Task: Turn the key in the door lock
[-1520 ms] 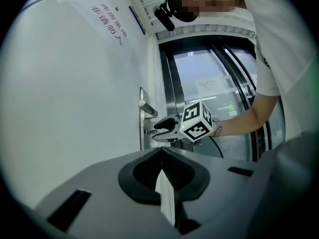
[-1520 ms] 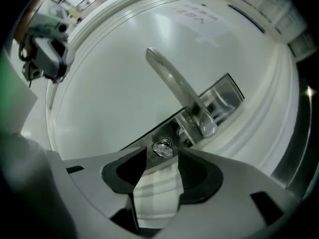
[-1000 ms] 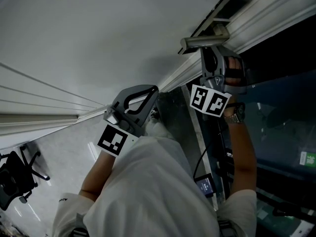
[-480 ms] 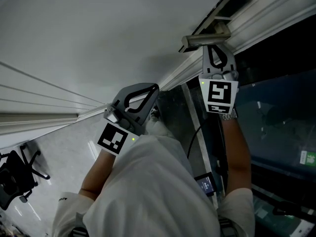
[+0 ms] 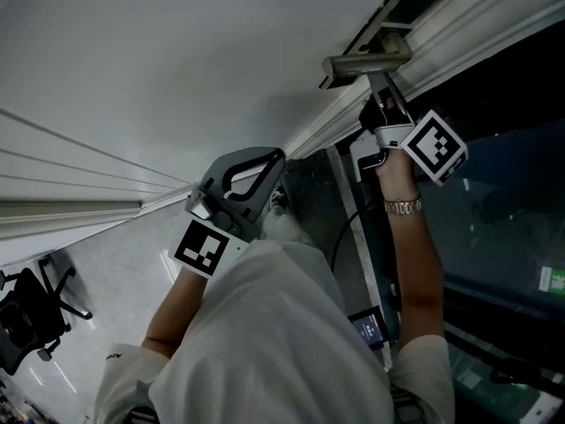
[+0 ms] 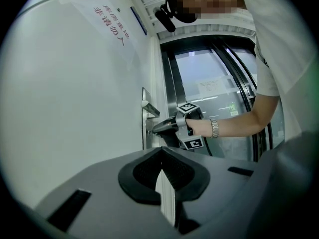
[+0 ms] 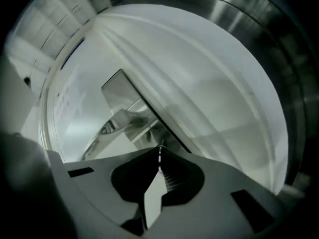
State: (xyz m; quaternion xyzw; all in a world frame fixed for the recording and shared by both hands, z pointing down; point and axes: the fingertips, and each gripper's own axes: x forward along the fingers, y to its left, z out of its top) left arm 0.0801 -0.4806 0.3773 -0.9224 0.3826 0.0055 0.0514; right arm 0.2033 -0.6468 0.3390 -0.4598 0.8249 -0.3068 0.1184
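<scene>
The silver lock plate [image 6: 145, 128] sits on the edge of the white door [image 6: 75, 93], below the lever handle [image 6: 149, 107]. My right gripper [image 6: 152, 129] points level at that plate, its jaws closed. In the right gripper view a thin bright strip, the key [image 7: 159, 154], shows between the tips of the right gripper [image 7: 159, 151], with the handle [image 7: 117, 123] just beyond. From the head view, the right gripper [image 5: 381, 91] reaches under the handle [image 5: 366, 60]. My left gripper [image 5: 252, 173] hangs back near the body, shut and empty, its closed tips [image 6: 160, 156] facing the door.
A glass panel in a dark metal frame [image 6: 219, 83] stands right of the door. An office chair [image 5: 31, 312] is on the shiny floor at lower left. A cable and a small device [image 5: 366, 328] hang at the person's waist.
The right gripper has rolled about its own axis at the lock; its marker cube swung from below the hand out to the right. The left gripper has stayed still.
</scene>
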